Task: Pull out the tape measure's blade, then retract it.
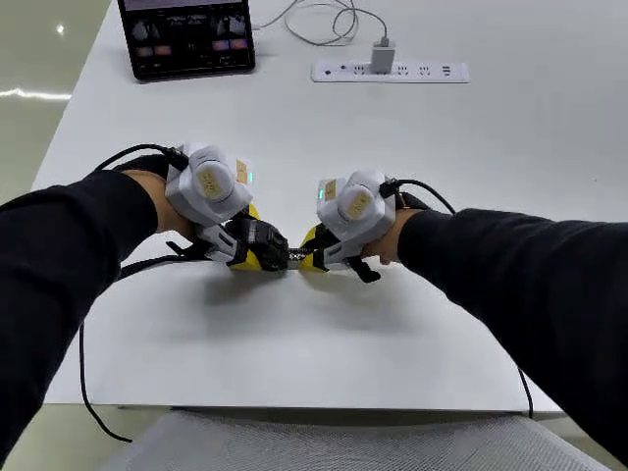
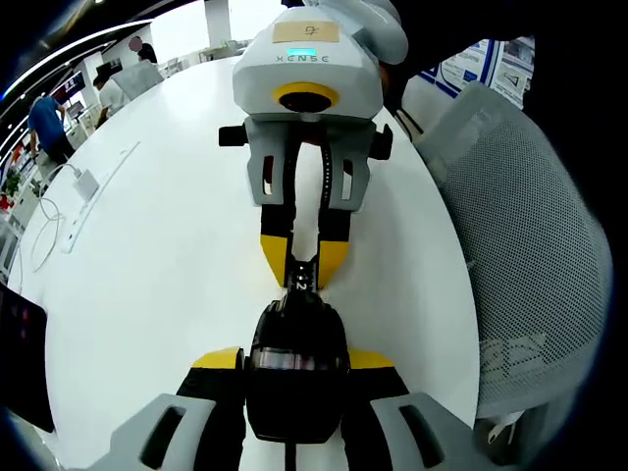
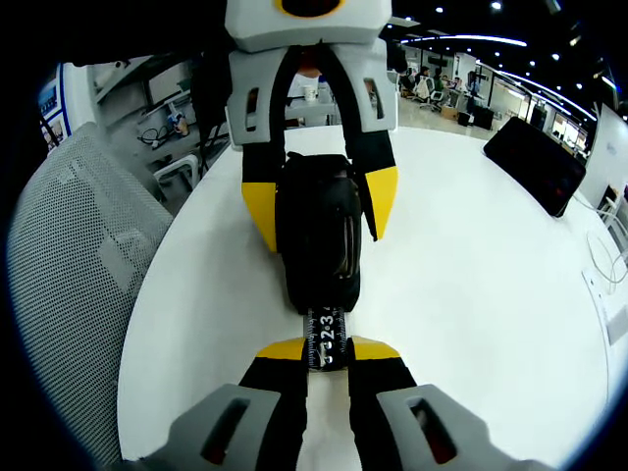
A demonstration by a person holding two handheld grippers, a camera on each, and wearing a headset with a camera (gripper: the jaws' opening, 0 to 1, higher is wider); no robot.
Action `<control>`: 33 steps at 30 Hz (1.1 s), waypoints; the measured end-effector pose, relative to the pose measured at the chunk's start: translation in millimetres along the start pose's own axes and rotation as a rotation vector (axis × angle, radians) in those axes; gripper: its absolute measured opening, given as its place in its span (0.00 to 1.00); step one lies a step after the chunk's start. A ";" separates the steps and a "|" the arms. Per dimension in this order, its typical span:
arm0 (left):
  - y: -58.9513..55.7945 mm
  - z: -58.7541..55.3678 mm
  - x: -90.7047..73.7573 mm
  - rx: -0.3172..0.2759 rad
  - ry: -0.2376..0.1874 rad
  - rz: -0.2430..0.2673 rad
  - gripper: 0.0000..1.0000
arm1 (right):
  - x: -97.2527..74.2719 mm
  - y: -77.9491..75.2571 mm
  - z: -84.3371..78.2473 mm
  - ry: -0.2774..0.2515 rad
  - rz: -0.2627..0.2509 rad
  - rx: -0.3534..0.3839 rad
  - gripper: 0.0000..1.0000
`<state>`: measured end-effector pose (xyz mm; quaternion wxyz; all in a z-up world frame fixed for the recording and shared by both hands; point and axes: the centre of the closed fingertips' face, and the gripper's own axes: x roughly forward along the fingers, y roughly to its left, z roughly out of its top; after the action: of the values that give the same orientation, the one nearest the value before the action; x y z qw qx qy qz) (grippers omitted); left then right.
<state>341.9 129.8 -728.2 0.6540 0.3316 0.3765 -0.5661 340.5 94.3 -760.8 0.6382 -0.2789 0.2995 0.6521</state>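
The black tape measure is being gripped at the worktop by the left hand-held gripper; its barely drawn blade is being pinched by the right hand-held gripper.

The right gripper pinches the short length of drawn blade (numerals 2 and 3 readable) nearest the camera. Just beyond, the left gripper clamps the black tape measure over the white table.
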 end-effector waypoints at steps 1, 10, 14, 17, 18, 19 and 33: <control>0.0 -0.1 0.0 -0.002 0.001 0.000 0.34 | -1.3 0.3 -1.1 0.000 0.000 0.003 0.10; -0.1 0.2 -0.4 -0.016 0.003 0.001 0.34 | -5.9 -2.3 -5.3 0.006 -0.002 0.003 0.10; -0.3 0.3 -0.4 -0.021 0.002 0.000 0.34 | -8.7 -3.1 -8.4 0.011 -0.004 0.006 0.10; -0.2 0.7 -0.6 -0.028 -0.004 -0.001 0.34 | -10.3 -2.7 -10.2 0.014 -0.006 0.004 0.10; -0.3 0.9 -0.6 -0.028 -0.004 -0.002 0.34 | -10.8 -3.0 -10.7 0.017 -0.007 0.003 0.10; -0.3 1.0 -0.6 -0.029 -0.004 -0.002 0.34 | -11.6 -2.9 -11.7 0.019 -0.007 0.003 0.10; -0.5 1.5 -0.8 -0.037 -0.018 -0.001 0.34 | -16.8 -4.0 -18.4 0.027 -0.016 0.003 0.10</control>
<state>341.5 128.8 -726.7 0.6629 0.3142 0.3814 -0.5624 344.7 69.5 -760.6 0.6396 -0.2891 0.3067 0.6429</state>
